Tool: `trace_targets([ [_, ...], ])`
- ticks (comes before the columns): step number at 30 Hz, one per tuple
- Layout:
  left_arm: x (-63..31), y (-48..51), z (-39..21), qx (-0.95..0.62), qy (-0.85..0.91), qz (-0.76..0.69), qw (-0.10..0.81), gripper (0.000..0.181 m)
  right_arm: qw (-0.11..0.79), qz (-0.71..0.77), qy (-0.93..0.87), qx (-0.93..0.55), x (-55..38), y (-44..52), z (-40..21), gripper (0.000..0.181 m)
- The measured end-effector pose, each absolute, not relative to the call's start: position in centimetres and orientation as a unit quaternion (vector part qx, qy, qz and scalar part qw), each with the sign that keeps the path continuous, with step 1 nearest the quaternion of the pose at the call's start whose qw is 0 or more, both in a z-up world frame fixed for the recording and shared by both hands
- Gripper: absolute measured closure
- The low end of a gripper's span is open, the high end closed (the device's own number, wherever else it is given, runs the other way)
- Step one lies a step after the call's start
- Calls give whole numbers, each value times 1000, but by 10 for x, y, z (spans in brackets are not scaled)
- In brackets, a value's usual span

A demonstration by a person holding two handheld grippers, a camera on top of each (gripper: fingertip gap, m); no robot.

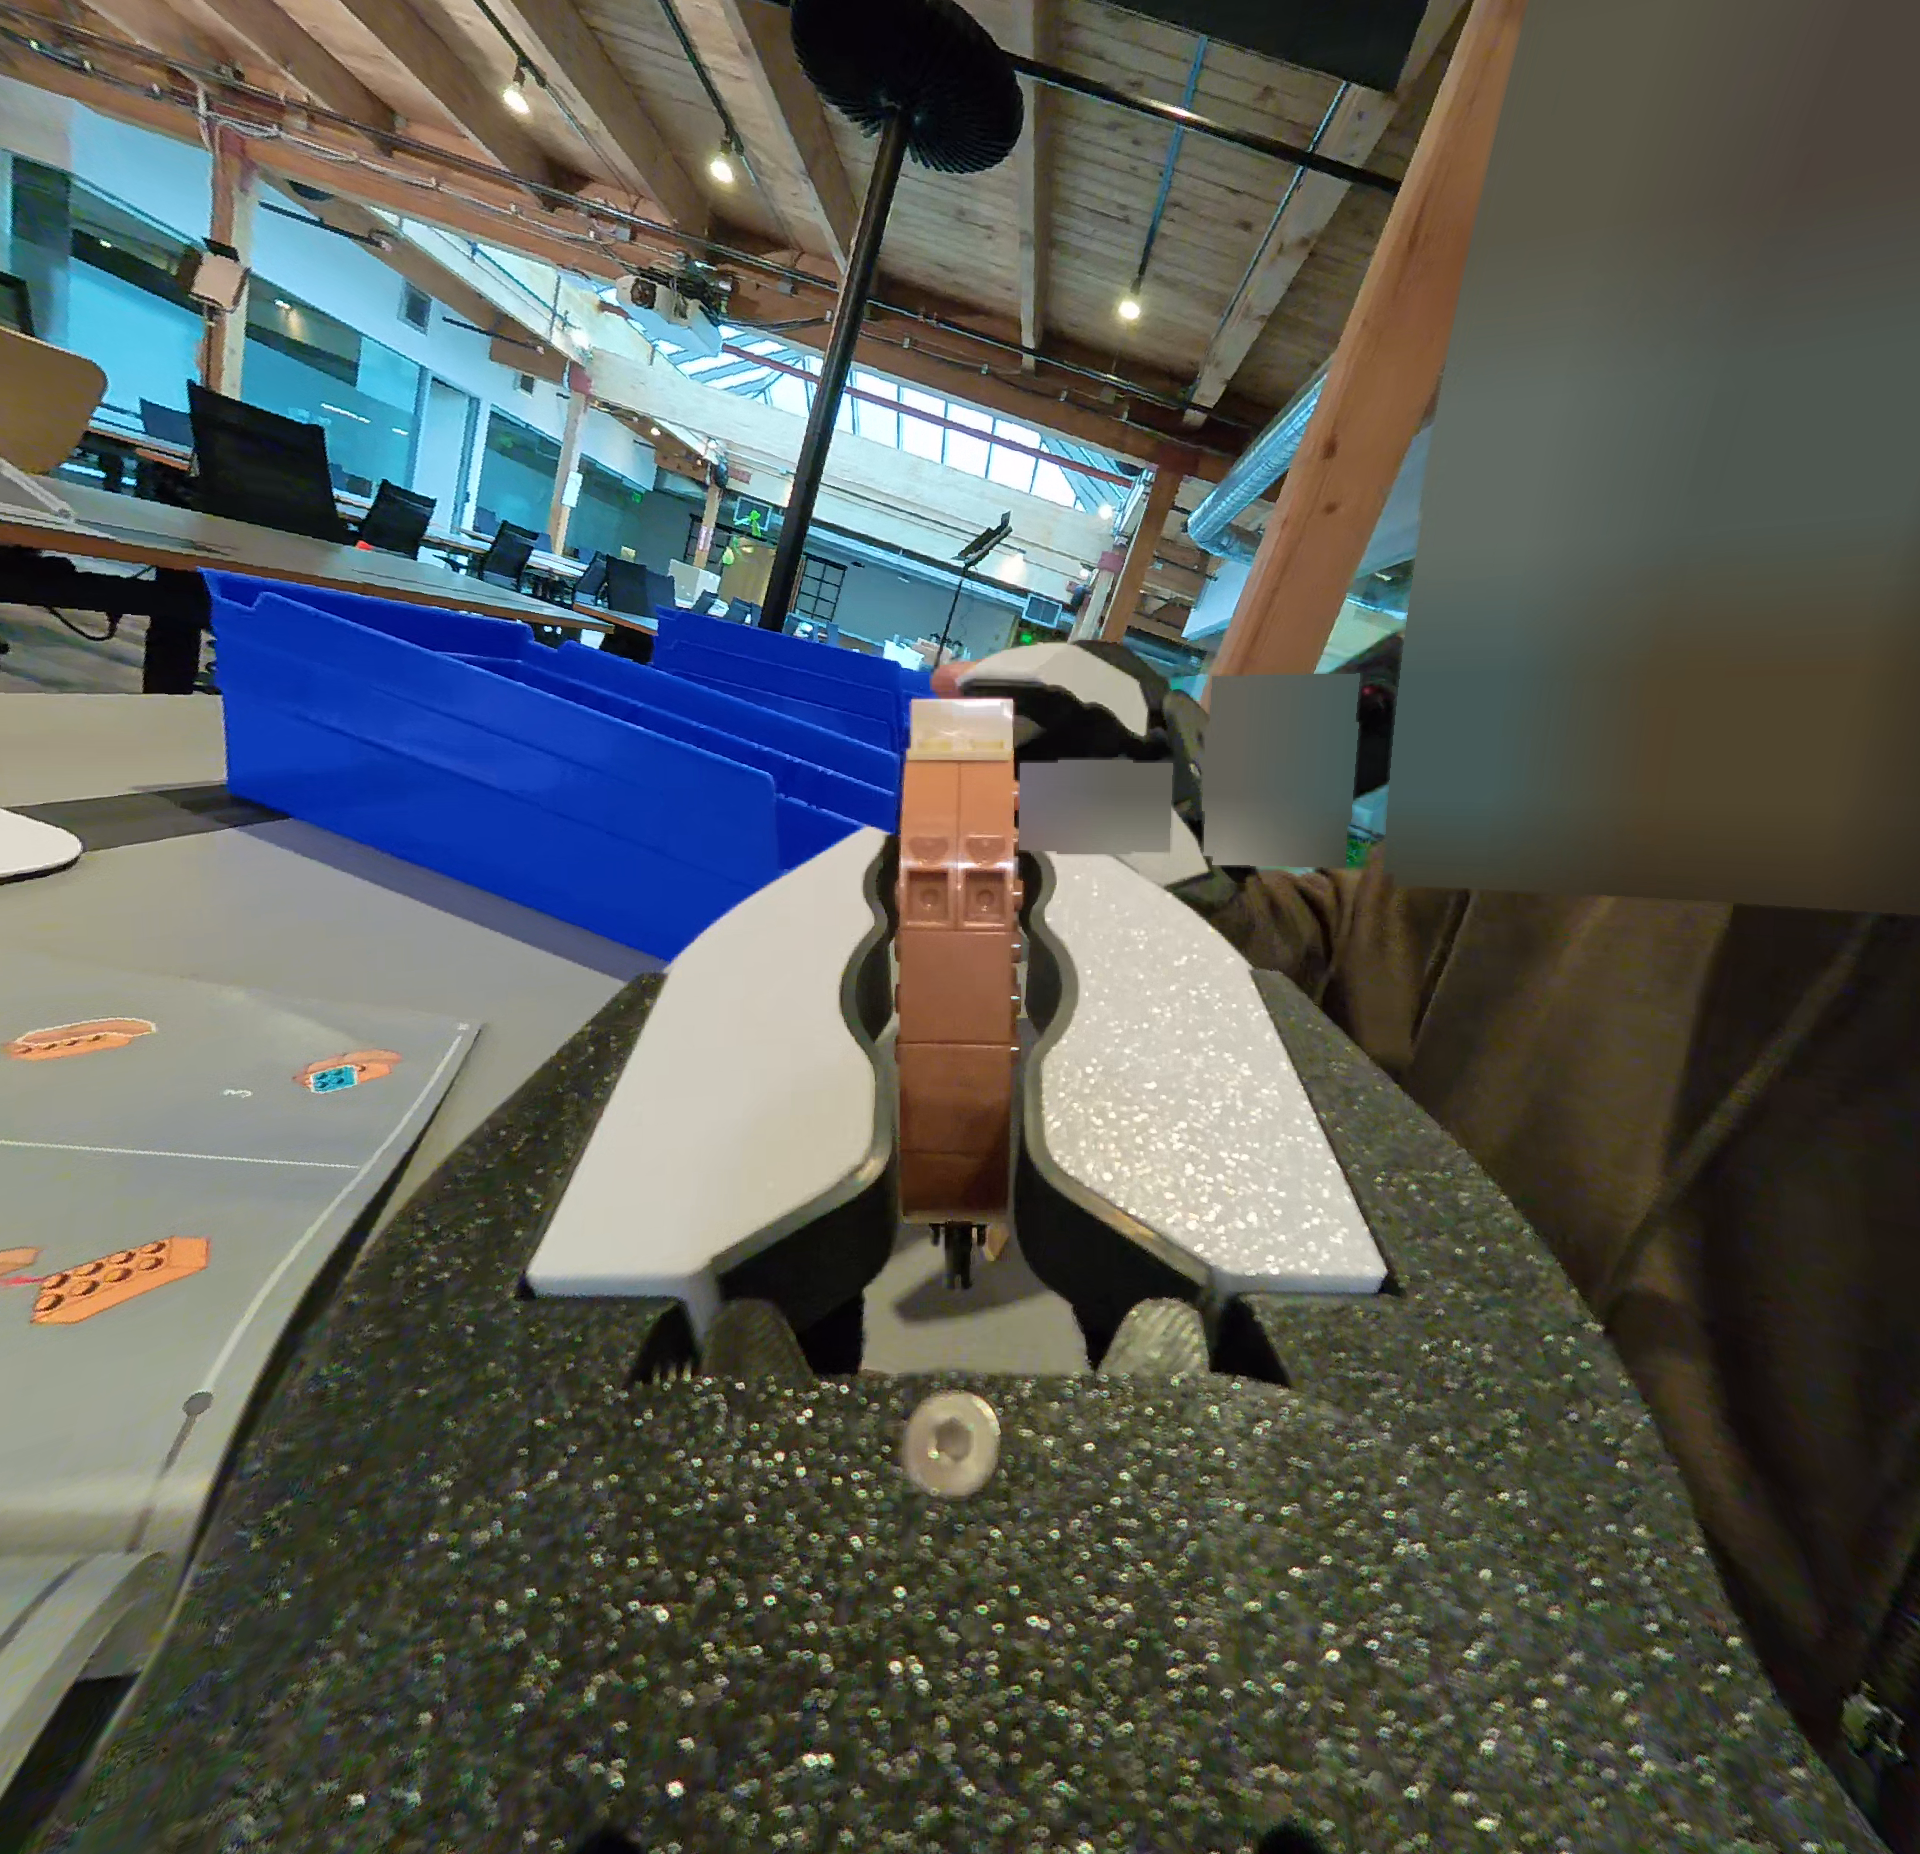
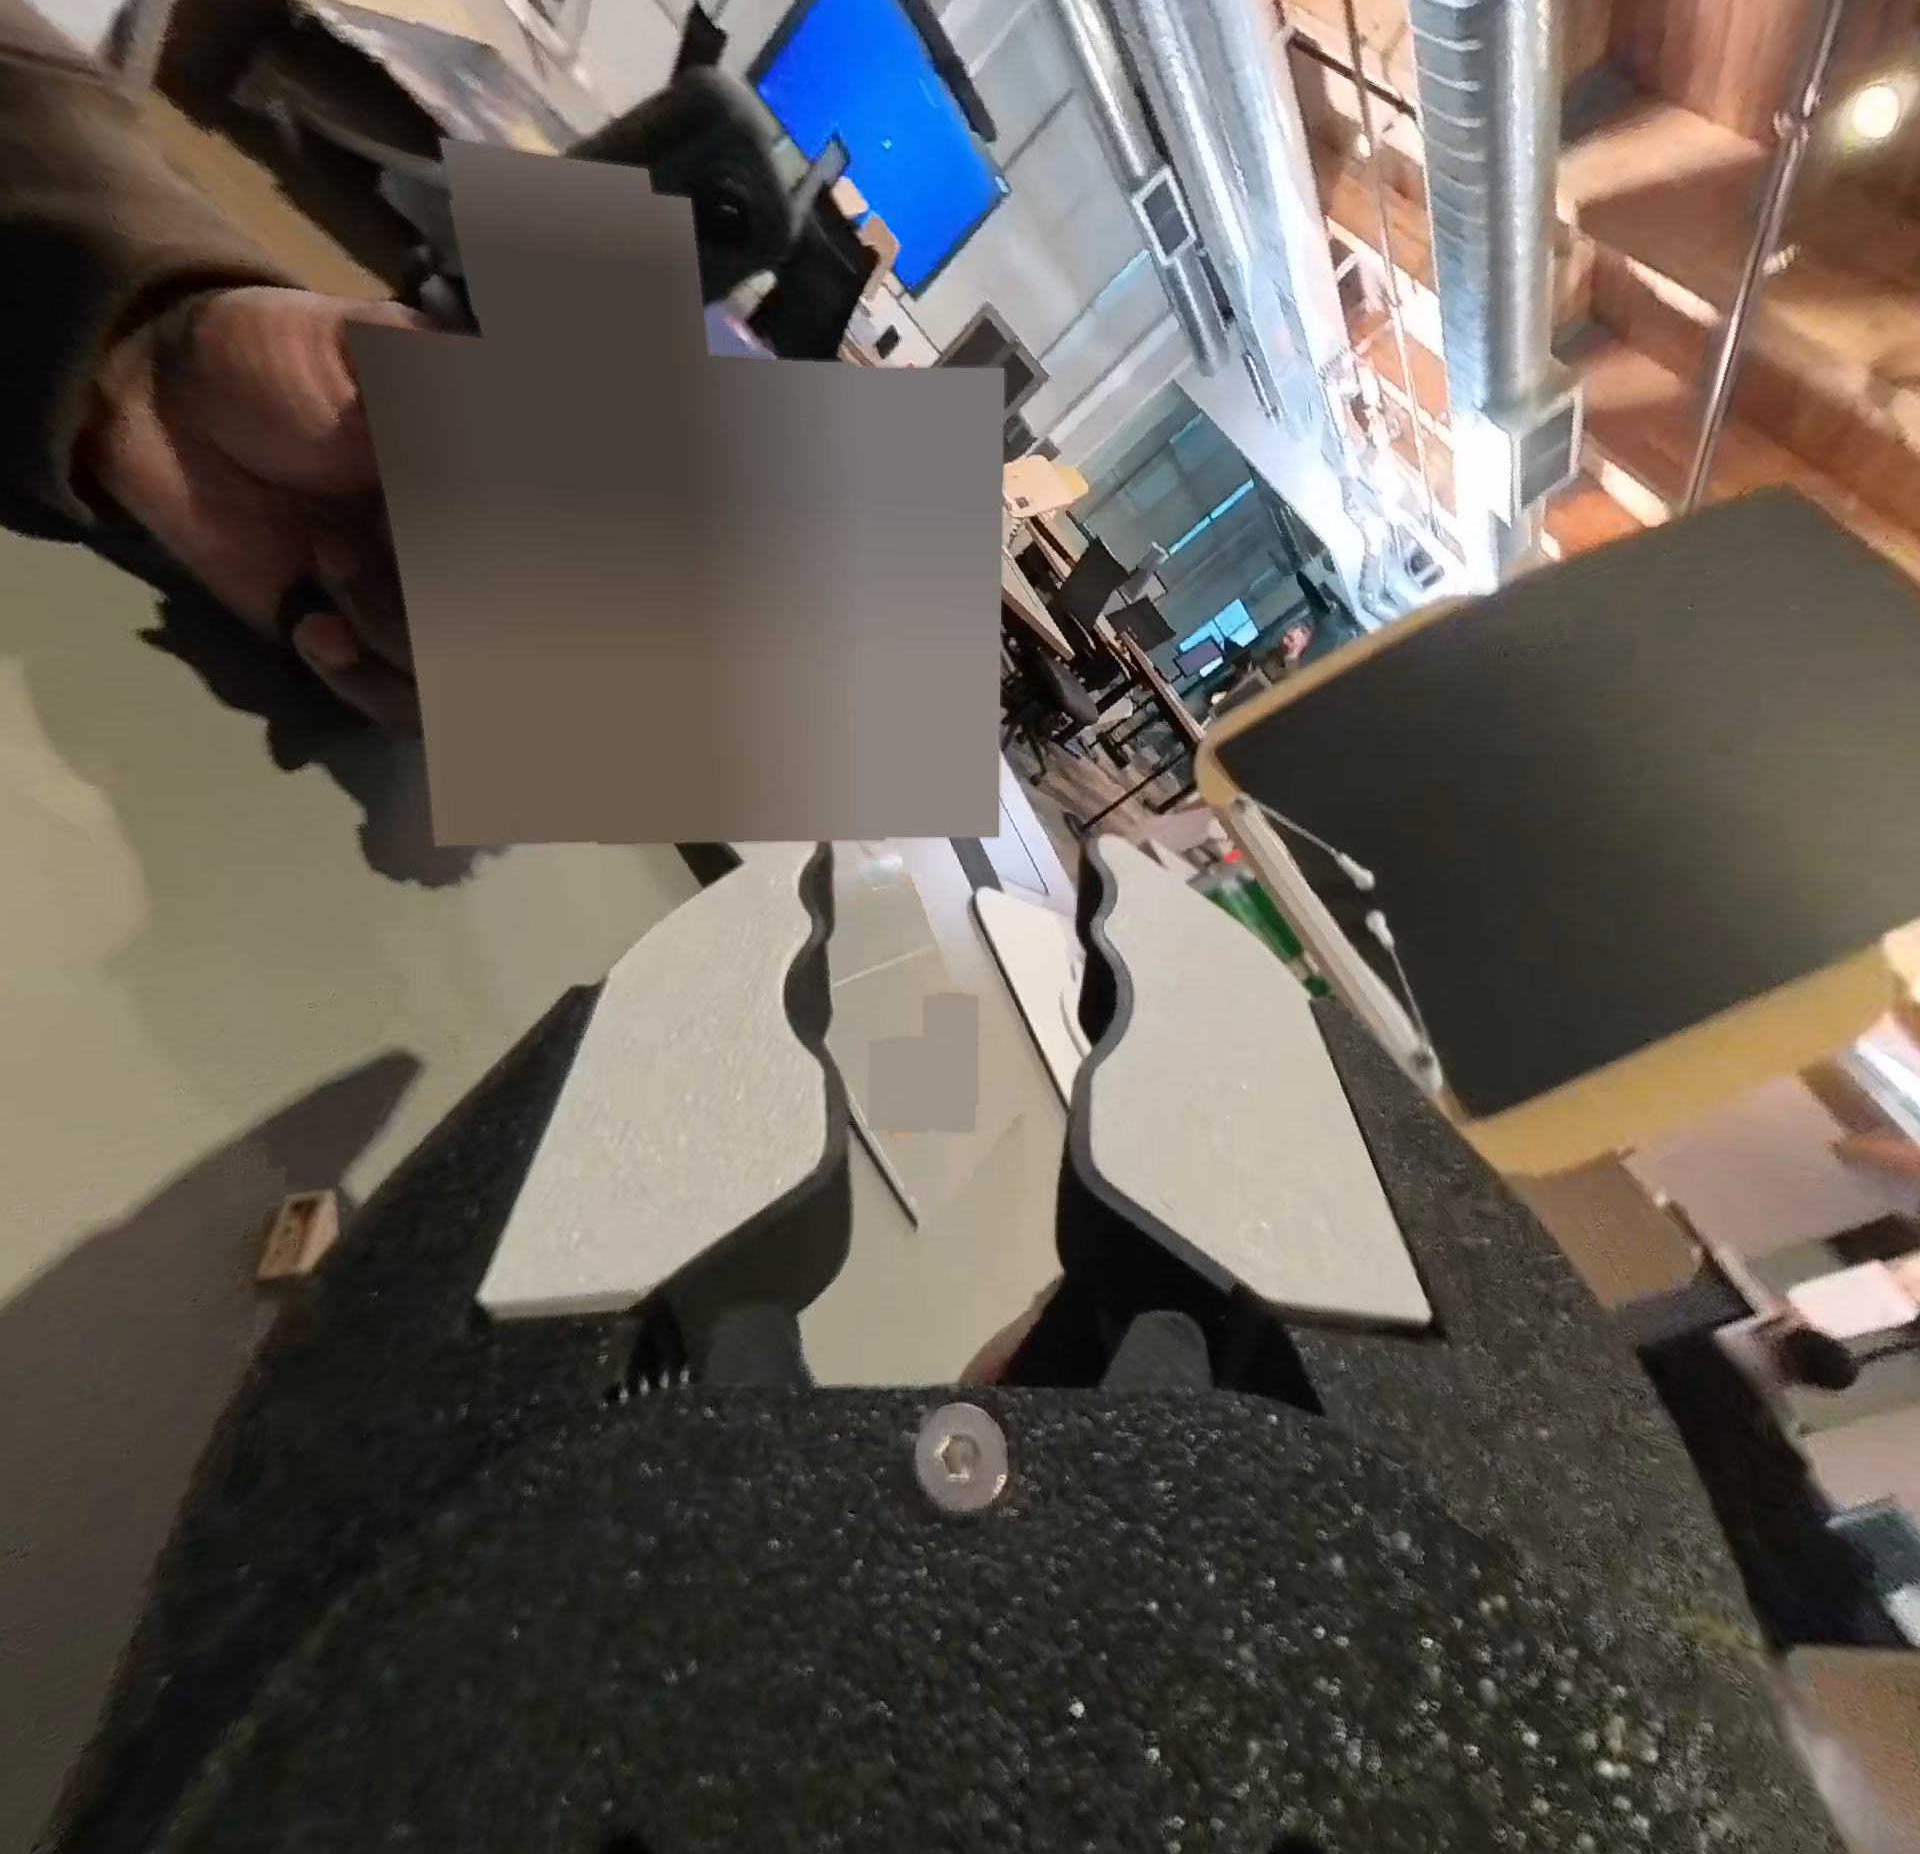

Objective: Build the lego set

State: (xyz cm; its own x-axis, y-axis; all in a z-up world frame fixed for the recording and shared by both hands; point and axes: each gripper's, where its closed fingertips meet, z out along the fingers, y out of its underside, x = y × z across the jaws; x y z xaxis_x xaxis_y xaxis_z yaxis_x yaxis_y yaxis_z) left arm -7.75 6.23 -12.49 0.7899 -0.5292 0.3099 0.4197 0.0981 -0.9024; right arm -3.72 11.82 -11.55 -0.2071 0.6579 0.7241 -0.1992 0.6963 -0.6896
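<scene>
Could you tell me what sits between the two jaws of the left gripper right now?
In the left wrist view, a brown lego assembly with a tan piece at its far end stands clamped between the left gripper's jaws.

Brown lego assembly [image 1: 954,1015]: smooth glossy plastic
Left tongs [image 1: 956,869]: matt grey pads, speckled rough black body
Blue bins [image 1: 499,755]: smooth plastic
Instruction sheet [image 1: 208,1160]: printed paper
Worktop [image 1: 343,911]: matt grey
Ceiling [image 1: 623,90]: bare wood
</scene>
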Motion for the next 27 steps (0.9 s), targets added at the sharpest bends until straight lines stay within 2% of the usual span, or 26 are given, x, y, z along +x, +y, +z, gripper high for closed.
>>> trace_targets([
  [10,-109,48,-108,-583,25,-281,762,160,521,366,-726,-261,-58,123,-165,149],
  [14,-120,44,-104,-585,13,-266,766,160,415,363,-774,-311,-85,112,-199,158],
  [16,-123,45,-107,-591,7,-262,763,160,356,360,-796,-331,-97,104,-213,159],
  [21,-125,48,-112,-603,2,-257,755,160,290,314,-823,-375,-130,103,-240,159],
  [27,-127,47,-109,-600,-2,-260,756,160,253,305,-822,-409,-146,107,-256,156],
])
